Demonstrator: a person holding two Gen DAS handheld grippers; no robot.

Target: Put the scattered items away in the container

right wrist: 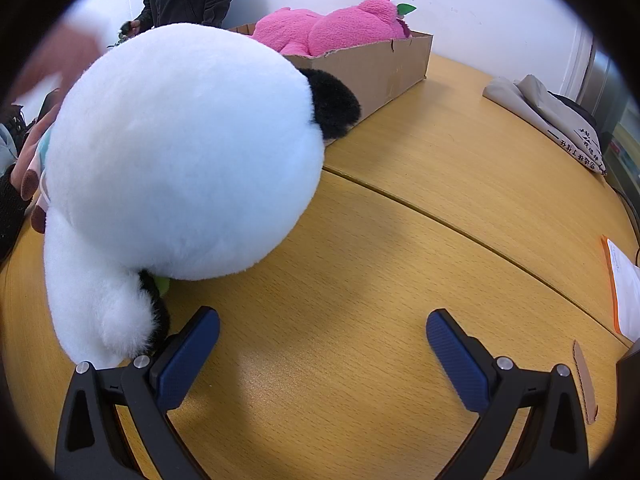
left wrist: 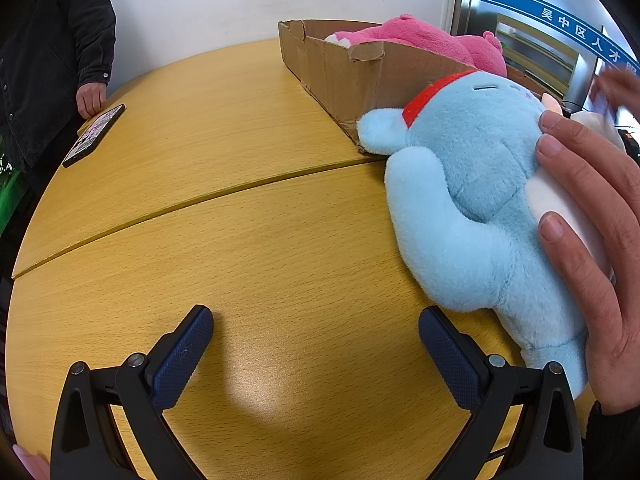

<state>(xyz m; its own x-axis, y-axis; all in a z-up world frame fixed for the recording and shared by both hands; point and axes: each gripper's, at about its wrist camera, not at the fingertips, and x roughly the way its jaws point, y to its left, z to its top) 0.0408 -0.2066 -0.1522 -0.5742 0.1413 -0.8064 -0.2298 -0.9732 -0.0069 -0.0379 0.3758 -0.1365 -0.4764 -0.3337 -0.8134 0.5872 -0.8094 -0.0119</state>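
Your left gripper point(left wrist: 316, 340) spread wide over bare table point(left wrist: 240, 240), gripping nothing, blue plush point(left wrist: 472, 200) at two o'clock under a bare hand point(left wrist: 592, 248), your right gripper point(right wrist: 322, 344) equally wide and empty, white panda plush point(right wrist: 180, 152) at ten o'clock brushing its left finger, cardboard box point(right wrist: 380, 72) with pink plush point(right wrist: 332, 28) at twelve.

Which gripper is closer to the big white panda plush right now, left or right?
Right. The right gripper sits open with its left finger almost against the white panda plush. The left gripper is beside the blue plush, with the panda barely visible beyond it.
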